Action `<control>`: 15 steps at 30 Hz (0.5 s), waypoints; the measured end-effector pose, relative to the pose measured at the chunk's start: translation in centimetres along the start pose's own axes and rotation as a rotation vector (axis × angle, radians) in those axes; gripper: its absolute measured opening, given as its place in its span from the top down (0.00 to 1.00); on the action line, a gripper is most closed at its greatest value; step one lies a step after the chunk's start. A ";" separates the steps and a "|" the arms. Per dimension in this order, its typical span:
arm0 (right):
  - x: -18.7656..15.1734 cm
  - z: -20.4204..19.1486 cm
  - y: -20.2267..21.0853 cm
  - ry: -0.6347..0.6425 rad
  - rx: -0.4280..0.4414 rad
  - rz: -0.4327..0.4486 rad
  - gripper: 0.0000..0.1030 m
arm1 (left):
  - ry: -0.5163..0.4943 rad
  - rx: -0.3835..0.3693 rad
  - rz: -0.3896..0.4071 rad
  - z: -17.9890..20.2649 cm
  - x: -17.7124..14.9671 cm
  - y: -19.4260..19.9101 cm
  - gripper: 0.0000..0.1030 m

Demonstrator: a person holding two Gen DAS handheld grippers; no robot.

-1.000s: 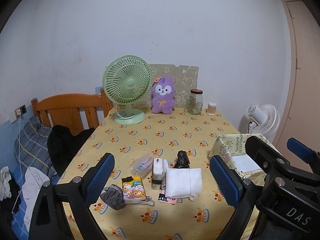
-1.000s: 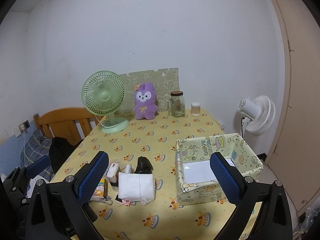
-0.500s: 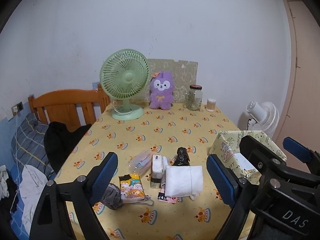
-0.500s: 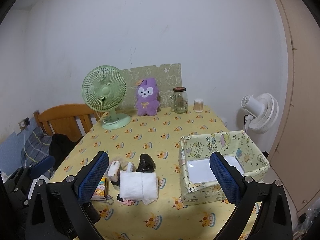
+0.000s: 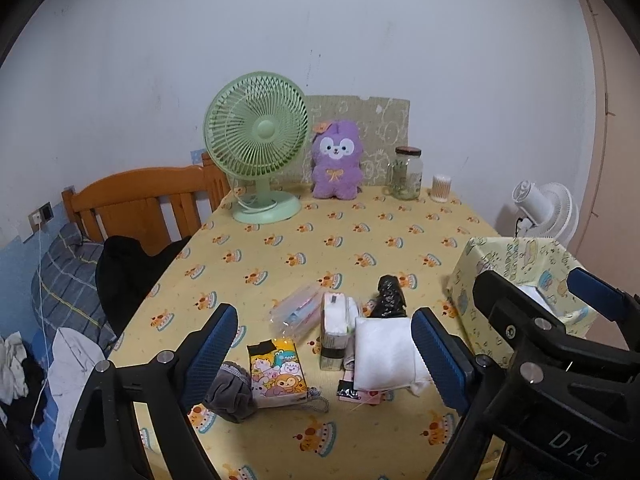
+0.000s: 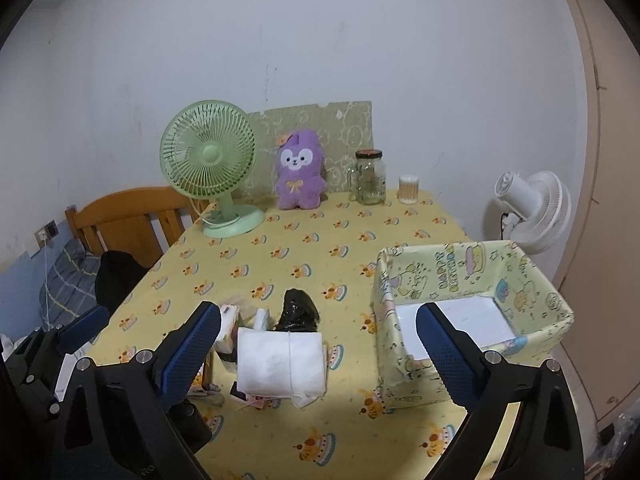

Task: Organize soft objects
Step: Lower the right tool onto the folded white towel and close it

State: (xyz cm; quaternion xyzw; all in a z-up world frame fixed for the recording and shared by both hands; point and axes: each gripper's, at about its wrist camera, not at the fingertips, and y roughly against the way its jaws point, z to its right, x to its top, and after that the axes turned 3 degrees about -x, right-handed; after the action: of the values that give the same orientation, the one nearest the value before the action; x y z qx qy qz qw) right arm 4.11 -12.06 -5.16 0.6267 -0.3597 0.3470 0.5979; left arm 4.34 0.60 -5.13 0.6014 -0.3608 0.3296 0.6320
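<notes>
white folded cloth (image 6: 280, 364) lying flat, long axis sideways

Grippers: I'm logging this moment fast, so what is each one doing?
Left gripper: open, holding nothing.
Right gripper: open, holding nothing.

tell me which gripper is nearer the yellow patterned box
Right. The right gripper has its right-hand finger in front of the yellow patterned box. The left gripper is aimed at the small clutter further left, its fingers open and empty.
</notes>
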 end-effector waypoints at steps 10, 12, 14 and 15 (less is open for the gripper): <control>-1.0 -0.8 -3.4 0.006 0.030 -0.070 0.04 | 0.015 0.002 -0.072 -0.6 -1.1 -3.0 0.13; -1.2 -1.0 -4.0 0.007 0.028 -0.078 0.04 | 0.018 0.012 -0.089 -0.8 -1.3 -3.6 0.13; -1.3 -1.3 -4.6 0.010 0.023 -0.090 0.04 | 0.021 0.018 -0.106 -1.0 -1.6 -4.0 0.13; -1.5 -1.4 -4.9 0.011 0.023 -0.097 0.04 | 0.024 0.018 -0.114 -1.1 -1.7 -4.3 0.13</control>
State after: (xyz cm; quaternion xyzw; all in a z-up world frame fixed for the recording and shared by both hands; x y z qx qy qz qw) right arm 7.66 -10.52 -8.82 0.6484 -0.3213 0.3251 0.6088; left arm 7.19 1.49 -8.83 0.6228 -0.3151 0.3036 0.6486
